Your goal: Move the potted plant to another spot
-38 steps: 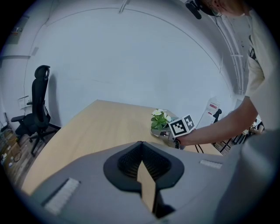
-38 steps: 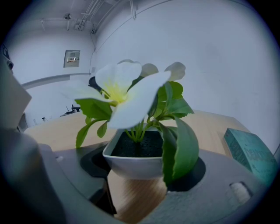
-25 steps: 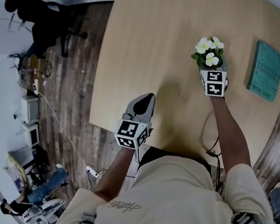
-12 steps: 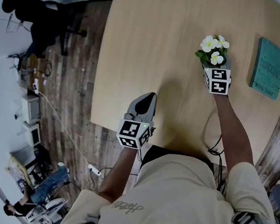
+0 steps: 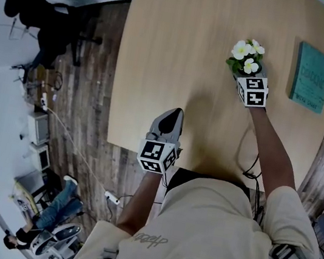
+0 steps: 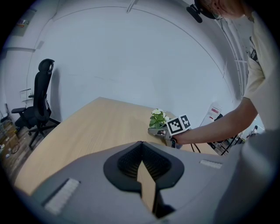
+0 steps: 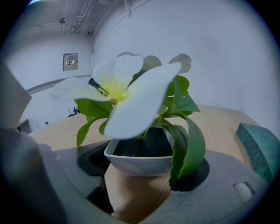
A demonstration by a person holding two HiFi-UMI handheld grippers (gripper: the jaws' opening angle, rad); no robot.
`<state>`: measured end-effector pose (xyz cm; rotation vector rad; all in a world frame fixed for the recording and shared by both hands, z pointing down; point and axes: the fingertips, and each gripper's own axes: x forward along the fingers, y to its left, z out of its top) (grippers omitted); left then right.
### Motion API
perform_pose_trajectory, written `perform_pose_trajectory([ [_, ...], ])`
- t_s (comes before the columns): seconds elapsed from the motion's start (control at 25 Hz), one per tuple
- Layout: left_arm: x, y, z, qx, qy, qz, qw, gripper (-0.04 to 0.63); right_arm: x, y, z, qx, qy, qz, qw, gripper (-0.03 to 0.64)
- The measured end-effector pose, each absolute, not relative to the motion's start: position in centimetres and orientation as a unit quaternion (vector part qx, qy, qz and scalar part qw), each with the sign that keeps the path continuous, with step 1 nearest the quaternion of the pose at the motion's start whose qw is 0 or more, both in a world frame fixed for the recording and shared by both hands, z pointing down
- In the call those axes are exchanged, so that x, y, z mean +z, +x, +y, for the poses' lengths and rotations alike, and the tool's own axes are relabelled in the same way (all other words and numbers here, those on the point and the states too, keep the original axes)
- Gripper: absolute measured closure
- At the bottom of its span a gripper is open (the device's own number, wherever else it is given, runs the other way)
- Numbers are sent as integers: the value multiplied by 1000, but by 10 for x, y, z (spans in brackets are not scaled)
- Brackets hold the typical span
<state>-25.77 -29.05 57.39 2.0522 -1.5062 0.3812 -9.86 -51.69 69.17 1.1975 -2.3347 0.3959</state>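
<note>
Now: left gripper point(image 5: 169, 118) jaws closed together, empty, above near edge of table point(image 5: 176, 42). Right gripper point(image 5: 245, 74) well ahead and right of it, jaws just been opening, now wide. Potted plant point(image 7: 139, 158) between them on table, left pad off pot, right pad behind leaf. Teal book point(image 5: 310, 77) right of right gripper.

The right arm stretches forward, and the right gripper point(image 5: 247, 78) tilts downward. Its jaws have just been opening and stand apart either side of the potted plant point(image 5: 246, 55). The left gripper point(image 5: 173, 113) is held close to the body, tilted down, its jaws closed together on nothing.
</note>
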Motion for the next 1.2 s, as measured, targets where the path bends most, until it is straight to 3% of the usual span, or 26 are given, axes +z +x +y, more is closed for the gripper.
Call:
perform_pose_trajectory([
  [0.08,576,-257,-289,145,765,-562,281,580,694,-99,-515,148,435,-853,248,205],
  [1.2,556,-231,-270,140,790,-540,255,580,678,-49,-443,165,441,-848,244,204],
])
